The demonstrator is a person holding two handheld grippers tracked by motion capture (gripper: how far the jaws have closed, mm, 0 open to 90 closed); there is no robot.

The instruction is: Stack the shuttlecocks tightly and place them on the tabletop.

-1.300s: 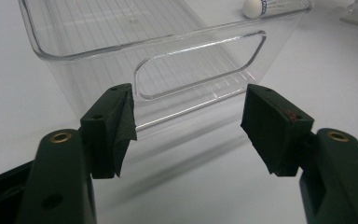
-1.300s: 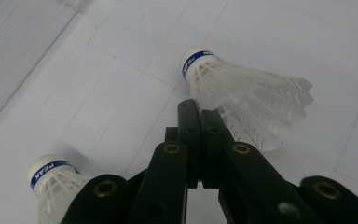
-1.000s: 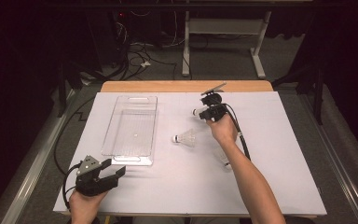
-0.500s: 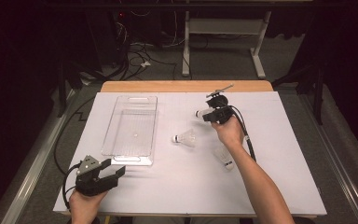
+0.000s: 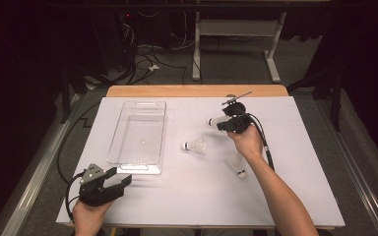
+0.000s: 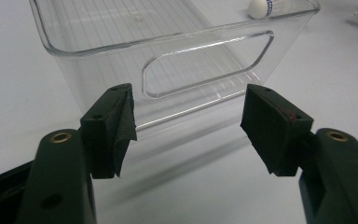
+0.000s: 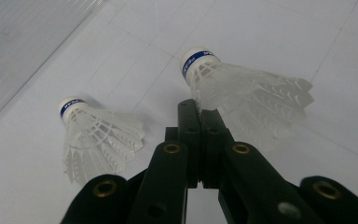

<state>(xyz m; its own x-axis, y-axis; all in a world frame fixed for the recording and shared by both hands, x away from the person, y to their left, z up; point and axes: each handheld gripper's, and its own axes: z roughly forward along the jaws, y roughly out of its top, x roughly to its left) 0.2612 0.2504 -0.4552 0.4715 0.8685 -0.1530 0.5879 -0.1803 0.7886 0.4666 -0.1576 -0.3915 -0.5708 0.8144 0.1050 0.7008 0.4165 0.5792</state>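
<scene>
gripping a shuttlecock over the far right of the table

holding 1 shuttlecock (image 7: pixel 242 88) by the edge of its plastic skirt, the right gripper (image 7: pixel 200 116) has its jaws pressed together on it; the white cork with a blue band points up and away in the right gripper view. in the high view the right gripper (image 5: pixel 234 120) is raised above the white table (image 5: pixel 295 196) toward its far right part, with the cork of the held shuttlecock (image 5: pixel 215 120) sticking out to the left. a 2nd shuttlecock (image 5: pixel 194 145) lies on its side near the table's middle, just right of the clear plastic bin (image 5: pixel 139 135). a 3rd shuttlecock (image 5: pixel 236 164) lies beside the person's right forearm. the left gripper (image 5: pixel 109 182) rests at the near left corner, its jaws spread and holding nothing, aimed at the bin's near wall with its handle slot (image 6: pixel 207 63), close but apart.
</scene>
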